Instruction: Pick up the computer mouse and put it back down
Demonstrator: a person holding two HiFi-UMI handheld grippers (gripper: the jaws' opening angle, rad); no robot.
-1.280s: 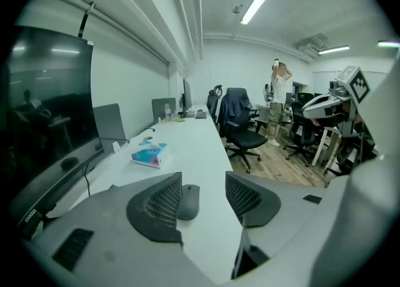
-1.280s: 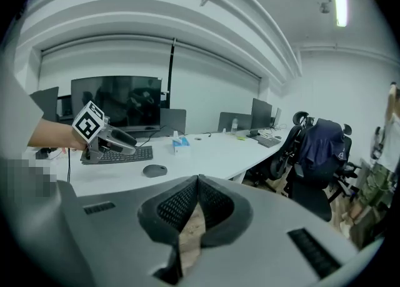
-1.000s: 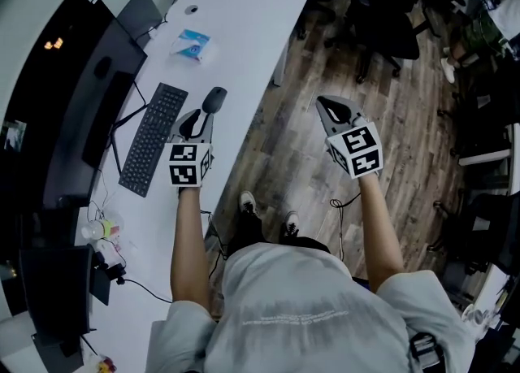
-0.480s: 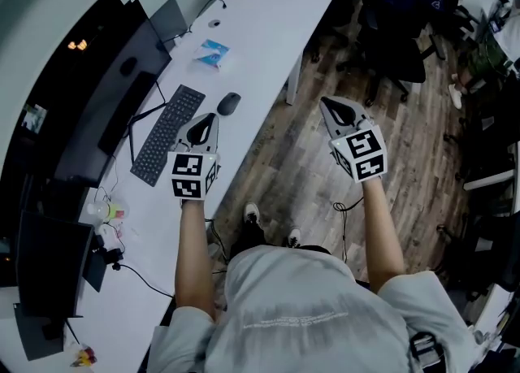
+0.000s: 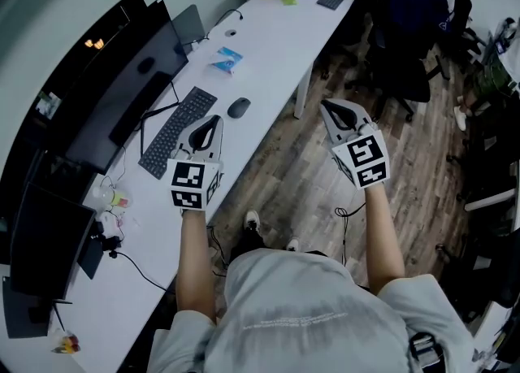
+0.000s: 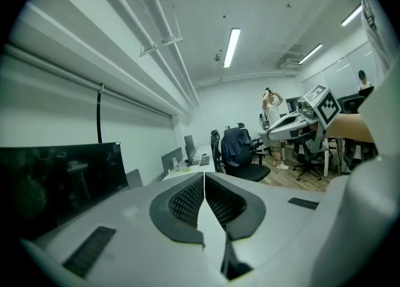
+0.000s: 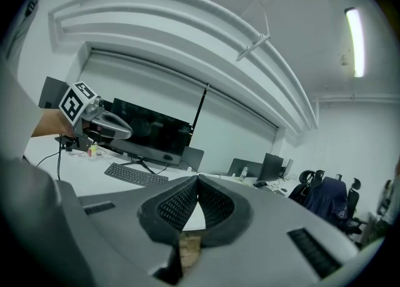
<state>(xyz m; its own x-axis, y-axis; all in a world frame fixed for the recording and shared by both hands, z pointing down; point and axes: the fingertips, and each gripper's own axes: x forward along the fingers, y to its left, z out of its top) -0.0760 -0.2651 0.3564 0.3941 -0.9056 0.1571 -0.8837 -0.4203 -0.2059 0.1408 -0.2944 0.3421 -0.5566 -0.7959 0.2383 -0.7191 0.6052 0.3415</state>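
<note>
The small black oval computer mouse [image 5: 239, 107] lay on the long white counter [image 5: 268, 46], beside the black keyboard [image 5: 177, 131]. It sat just ahead of the left claw [image 5: 210, 123], the nearer one. That claw was pressed together and empty. So was the right claw [image 5: 331, 110], over the brown wooden floor [image 5: 317, 184].

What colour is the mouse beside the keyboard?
The mouse is black, plain against the white desk; the head view shows it best.
</note>
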